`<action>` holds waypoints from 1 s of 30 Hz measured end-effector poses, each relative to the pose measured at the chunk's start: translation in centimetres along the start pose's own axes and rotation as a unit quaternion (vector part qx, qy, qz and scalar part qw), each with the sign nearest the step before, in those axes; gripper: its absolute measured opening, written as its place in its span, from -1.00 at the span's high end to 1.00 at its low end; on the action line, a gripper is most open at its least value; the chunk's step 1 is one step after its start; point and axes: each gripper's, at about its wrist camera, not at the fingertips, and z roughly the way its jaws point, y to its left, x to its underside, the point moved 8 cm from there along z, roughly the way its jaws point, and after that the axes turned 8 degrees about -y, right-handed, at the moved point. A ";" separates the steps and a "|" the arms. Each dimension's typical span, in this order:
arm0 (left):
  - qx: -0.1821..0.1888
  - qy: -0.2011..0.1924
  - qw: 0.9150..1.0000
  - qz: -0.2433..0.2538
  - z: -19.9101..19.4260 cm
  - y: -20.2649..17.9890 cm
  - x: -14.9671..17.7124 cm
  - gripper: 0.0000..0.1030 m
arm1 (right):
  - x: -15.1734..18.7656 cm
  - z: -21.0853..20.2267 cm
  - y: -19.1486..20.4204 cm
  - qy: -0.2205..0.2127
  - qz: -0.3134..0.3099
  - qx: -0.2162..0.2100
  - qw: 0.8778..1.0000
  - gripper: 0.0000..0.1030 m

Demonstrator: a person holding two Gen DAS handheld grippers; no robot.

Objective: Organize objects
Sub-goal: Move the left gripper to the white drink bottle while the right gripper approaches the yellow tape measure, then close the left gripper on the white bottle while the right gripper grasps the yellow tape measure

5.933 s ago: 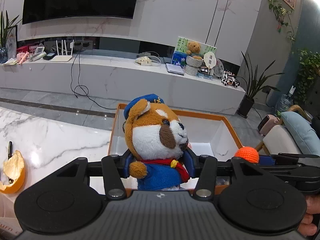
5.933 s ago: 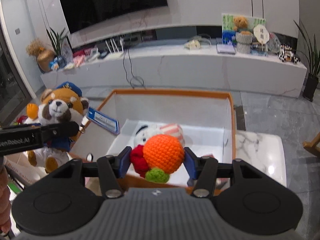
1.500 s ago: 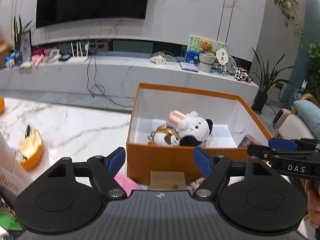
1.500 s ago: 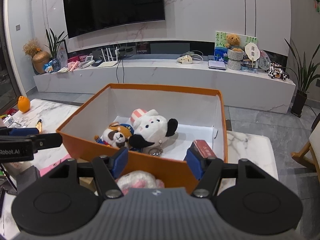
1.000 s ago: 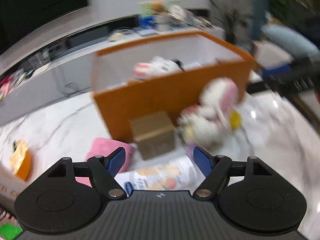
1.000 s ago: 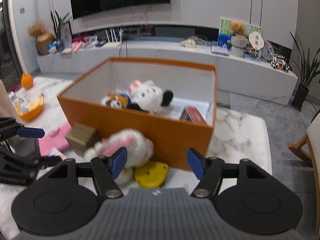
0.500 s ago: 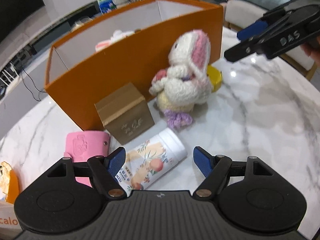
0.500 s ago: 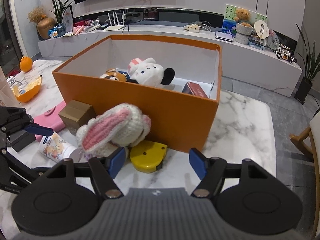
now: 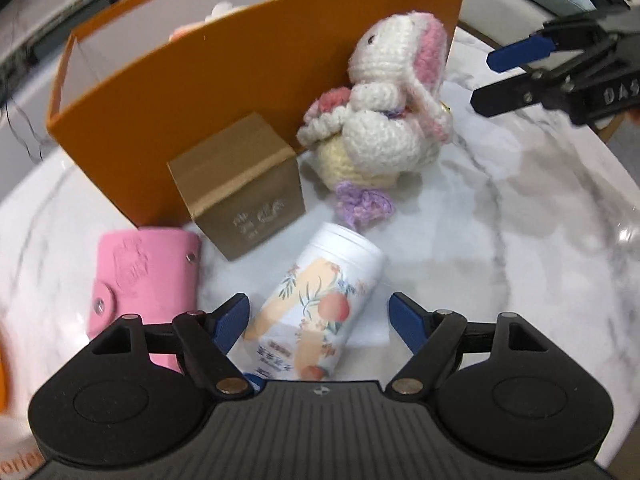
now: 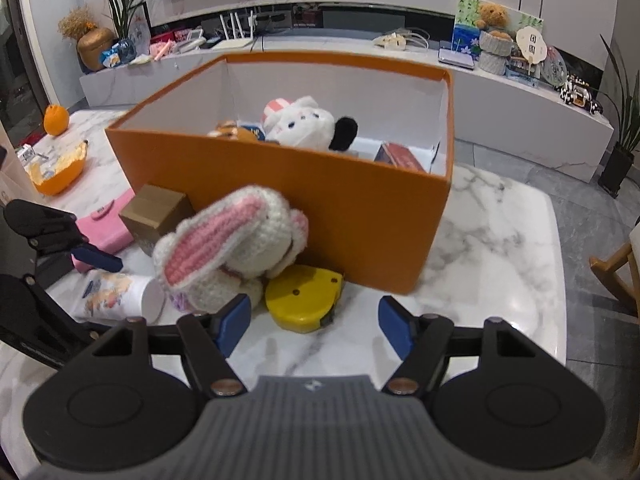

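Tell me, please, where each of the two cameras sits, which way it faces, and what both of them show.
Left wrist: sits on the left gripper, looking steeply down at the lying floral bottle between its open jaws; the right gripper shows at the upper right.
Right wrist: sits on the right gripper, looking down and forward at the yellow tape measure and the orange box; the left gripper shows at the left.
Shared: orange box, crochet bunny, gold box, pink card holder, bottle.

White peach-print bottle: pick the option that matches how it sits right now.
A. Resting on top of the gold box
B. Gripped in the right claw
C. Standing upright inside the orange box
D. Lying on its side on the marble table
D: the white peach-print bottle lies on its side on the marble table, between the fingers of the open left claw, which do not touch it.
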 end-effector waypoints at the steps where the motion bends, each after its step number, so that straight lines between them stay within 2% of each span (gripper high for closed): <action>1: 0.001 0.005 1.000 -0.002 -0.1 -0.3 0.1 -0.69 | 0.2 0.3 0.0 0.004 -0.001 0.002 1.000 -0.40; 3: 0.003 0.010 1.000 -0.004 -0.4 -1.2 0.4 -0.61 | 0.4 0.9 -0.1 0.012 -0.001 0.005 1.000 -0.40; 5: 0.008 0.010 1.000 -0.007 -0.6 -1.9 0.6 -0.36 | 0.6 1.6 0.1 0.018 -0.001 0.007 1.000 -0.40; 9: 0.010 0.010 1.000 -0.022 -0.8 -2.0 0.6 -0.24 | 1.1 3.1 0.6 0.028 -0.009 0.014 0.999 -0.35; 14: -0.017 0.006 0.998 -0.060 -0.7 -0.7 0.7 -0.23 | 1.3 4.5 1.4 0.035 -0.012 0.013 0.999 -0.27; 19: -0.019 0.009 0.998 -0.060 -1.0 -0.7 1.1 -0.20 | 1.2 5.7 1.5 0.035 -0.011 0.024 0.999 -0.25; 21: -0.020 0.010 0.998 -0.061 -1.0 -0.7 1.2 -0.20 | 1.2 6.1 1.3 0.038 -0.006 0.025 0.999 -0.13; 24: -0.023 0.011 0.997 -0.067 -1.1 -0.7 1.3 -0.19 | 1.2 6.6 1.4 0.039 -0.001 0.019 0.999 -0.07; 30: -0.028 0.014 0.997 -0.064 -1.4 -0.8 1.6 -0.18 | 1.4 6.4 1.7 0.042 -0.007 0.017 0.999 -0.04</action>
